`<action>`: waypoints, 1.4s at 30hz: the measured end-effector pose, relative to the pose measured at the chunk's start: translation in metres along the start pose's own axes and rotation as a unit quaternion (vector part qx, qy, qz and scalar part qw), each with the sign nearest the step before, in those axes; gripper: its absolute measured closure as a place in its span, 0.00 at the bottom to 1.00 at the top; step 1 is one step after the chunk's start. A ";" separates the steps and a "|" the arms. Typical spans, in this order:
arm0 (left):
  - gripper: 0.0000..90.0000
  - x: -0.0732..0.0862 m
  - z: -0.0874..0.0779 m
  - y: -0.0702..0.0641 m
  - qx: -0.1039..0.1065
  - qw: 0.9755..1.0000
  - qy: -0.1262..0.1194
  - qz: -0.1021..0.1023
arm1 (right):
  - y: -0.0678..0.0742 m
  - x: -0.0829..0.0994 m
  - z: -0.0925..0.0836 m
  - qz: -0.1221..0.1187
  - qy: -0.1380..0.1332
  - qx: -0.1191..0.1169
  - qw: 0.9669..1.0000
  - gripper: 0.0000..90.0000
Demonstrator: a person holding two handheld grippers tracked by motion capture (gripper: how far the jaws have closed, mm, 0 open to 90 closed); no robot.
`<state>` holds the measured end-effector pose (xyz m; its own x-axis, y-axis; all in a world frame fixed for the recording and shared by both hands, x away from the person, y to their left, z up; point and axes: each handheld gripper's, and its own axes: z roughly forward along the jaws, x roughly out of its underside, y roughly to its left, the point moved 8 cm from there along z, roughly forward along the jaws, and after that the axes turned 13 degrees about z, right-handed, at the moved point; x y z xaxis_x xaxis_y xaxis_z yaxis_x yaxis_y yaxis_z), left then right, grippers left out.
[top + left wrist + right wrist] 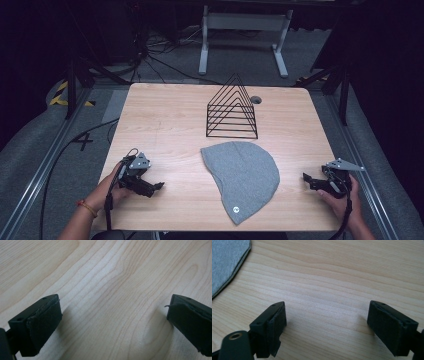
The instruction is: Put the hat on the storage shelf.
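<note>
Grey beanie [244,177] flat on the wooden table [165,115], near the front edge — black wire rack [232,110] just behind it, apart from it. Left gripper [159,186] well off to the beanie's left, jaws spread wide over bare wood, grasping nothing. Right gripper [305,177] off to the beanie's right, likewise released. Beanie's edge [227,262] caught in the right gripper view — in the left gripper view, just wood grain between the pads [42,325].
</note>
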<state>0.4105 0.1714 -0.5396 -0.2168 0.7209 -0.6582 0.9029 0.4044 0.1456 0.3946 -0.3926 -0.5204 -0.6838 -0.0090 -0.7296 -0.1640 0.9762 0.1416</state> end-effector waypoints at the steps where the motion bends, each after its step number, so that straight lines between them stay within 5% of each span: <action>1: 0.00 0.000 0.000 0.001 0.004 1.000 0.006 0.000 | -0.001 0.000 0.000 -0.002 0.001 -0.003 1.000 0.18; 3: 0.00 -0.002 0.001 0.001 0.000 1.000 0.001 -0.004 | -0.001 0.000 0.000 -0.003 0.001 -0.004 1.000 0.18; 7: 0.05 -0.006 0.001 0.000 0.007 1.000 0.007 0.007 | -0.003 0.000 -0.004 -0.008 -0.007 -0.008 1.000 0.36; 10: 0.19 -0.013 0.000 0.002 0.019 1.000 0.023 0.009 | -0.003 0.000 -0.006 -0.015 -0.006 -0.014 1.000 0.43; 11: 0.23 -0.016 -0.001 0.002 0.031 0.999 0.017 0.014 | -0.001 0.000 -0.006 -0.020 -0.005 -0.020 1.000 0.53; 14: 0.32 -0.036 -0.007 0.005 0.017 0.999 -0.043 -0.002 | 0.010 -0.004 -0.012 -0.037 -0.010 -0.047 0.998 0.63; 17: 0.34 -0.053 -0.003 0.005 -0.006 0.999 -0.047 0.023 | 0.032 -0.013 -0.019 -0.066 -0.022 -0.070 0.995 0.72; 19: 0.36 -0.061 0.006 0.001 0.002 0.999 -0.039 0.033 | 0.057 -0.021 -0.024 -0.078 -0.034 -0.099 0.991 0.77; 20: 0.36 -0.070 0.016 -0.002 0.010 0.998 -0.031 0.049 | 0.083 -0.024 -0.027 -0.093 -0.037 -0.125 0.987 0.80; 21: 0.37 -0.070 0.016 -0.002 0.010 0.998 -0.031 0.049 | 0.083 -0.024 -0.027 -0.093 -0.037 -0.125 0.987 0.80; 24: 0.37 -0.086 0.028 -0.005 0.034 0.997 -0.033 0.056 | 0.117 -0.020 -0.025 -0.121 -0.031 -0.158 0.980 0.85; 28: 0.37 -0.118 0.044 -0.005 0.038 0.995 -0.045 0.076 | 0.161 -0.007 -0.020 -0.154 -0.009 -0.203 0.967 0.89; 29: 0.37 -0.126 0.047 -0.006 0.040 0.995 -0.049 0.081 | 0.173 -0.002 -0.018 -0.165 -0.002 -0.219 0.962 0.90; 38: 0.46 -0.166 0.088 -0.004 0.034 0.992 -0.036 0.120 | 0.231 0.031 -0.019 -0.218 0.038 -0.288 0.932 0.93; 39: 0.46 -0.166 0.088 -0.004 0.034 0.992 -0.036 0.120 | 0.231 0.031 -0.019 -0.218 0.038 -0.288 0.932 0.93; 42: 0.52 -0.163 0.102 -0.004 0.039 0.991 -0.018 0.123 | 0.238 0.042 -0.017 -0.241 0.055 -0.291 0.924 0.93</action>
<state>0.4801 -0.0047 -0.5080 0.0261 0.7712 -0.6360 0.9531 0.1728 0.2486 0.3146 -0.1644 -0.5058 -0.4944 -0.4651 -0.7343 -0.8011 0.5716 0.1774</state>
